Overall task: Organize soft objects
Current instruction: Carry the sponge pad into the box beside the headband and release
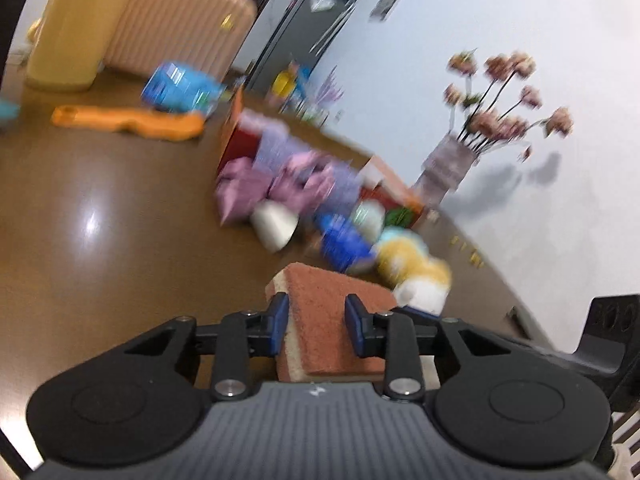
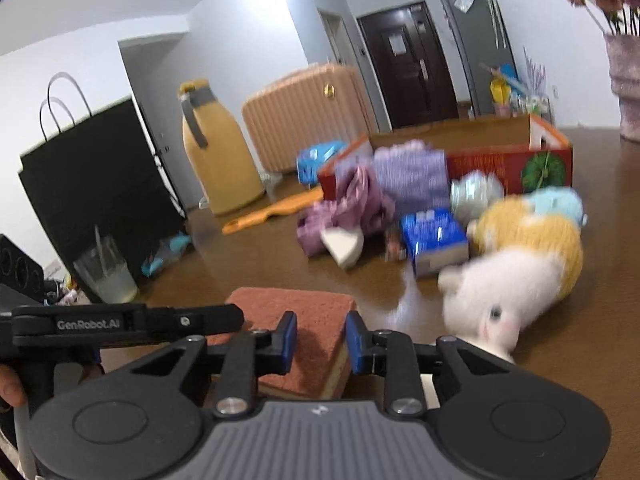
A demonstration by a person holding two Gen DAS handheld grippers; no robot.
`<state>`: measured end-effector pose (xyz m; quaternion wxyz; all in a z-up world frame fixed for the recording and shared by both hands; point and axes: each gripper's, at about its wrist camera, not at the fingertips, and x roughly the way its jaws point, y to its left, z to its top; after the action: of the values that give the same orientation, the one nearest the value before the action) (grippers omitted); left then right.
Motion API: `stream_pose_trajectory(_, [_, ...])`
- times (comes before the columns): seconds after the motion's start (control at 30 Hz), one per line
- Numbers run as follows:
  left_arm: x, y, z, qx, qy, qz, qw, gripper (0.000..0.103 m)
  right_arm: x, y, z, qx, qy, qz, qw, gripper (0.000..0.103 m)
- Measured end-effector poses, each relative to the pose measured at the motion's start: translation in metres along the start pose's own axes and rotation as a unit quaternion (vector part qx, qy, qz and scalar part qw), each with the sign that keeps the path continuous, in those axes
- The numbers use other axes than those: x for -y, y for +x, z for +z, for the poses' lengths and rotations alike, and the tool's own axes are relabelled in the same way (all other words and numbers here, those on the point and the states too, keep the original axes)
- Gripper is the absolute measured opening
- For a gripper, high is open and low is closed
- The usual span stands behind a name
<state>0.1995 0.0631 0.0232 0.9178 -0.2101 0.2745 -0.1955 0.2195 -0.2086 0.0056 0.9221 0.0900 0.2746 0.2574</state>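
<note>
Plush toy blocks right; tabletop left free.

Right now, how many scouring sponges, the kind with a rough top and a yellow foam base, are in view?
1. The sponge sits nearest the cameras, between the left claw and right claw at once. Others may hide in the blurred pile.

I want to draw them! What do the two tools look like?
Both match: the left tool and right tool have black arms with silver screws, blue pads, two round black discs and a ribbed grey body. White letters on the left one's side read GenRobot.AI.
</note>
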Motion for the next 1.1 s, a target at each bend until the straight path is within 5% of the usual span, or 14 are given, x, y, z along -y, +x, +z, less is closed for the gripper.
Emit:
stream_pose_trajectory(0.27, [0.041, 0.022, 0.106, 0.077, 0.056, -0.031, 0.995, 0.031, 0.0, -0.012, 0.108, 0.073, -0.06, -0.009, 0.996, 0.026])
stream_pose_trajectory(0.6, [0.04, 0.12, 0.217, 0.049, 0.055, -0.027, 0.9969, 0.031, 0.046, 0.047, 0.219, 0.062, -0.049, -0.02, 0.997, 0.026])
stream_pose_trajectory(0.87, [-0.01, 0.233, 0.242, -0.035, 0.042, 0.043, 0.9976, 0.031, 0.127, 0.181, 0.261, -0.049, 0.049, -0.015, 0.997, 0.026])
stream_pose_trajectory(1.1, [-0.045, 0.283, 0.219, -0.096, 0.097, 0.134, 0.9814, 0.032, 0.151, 0.283, 0.241, -0.153, 0.091, -0.019, 0.984, 0.027])
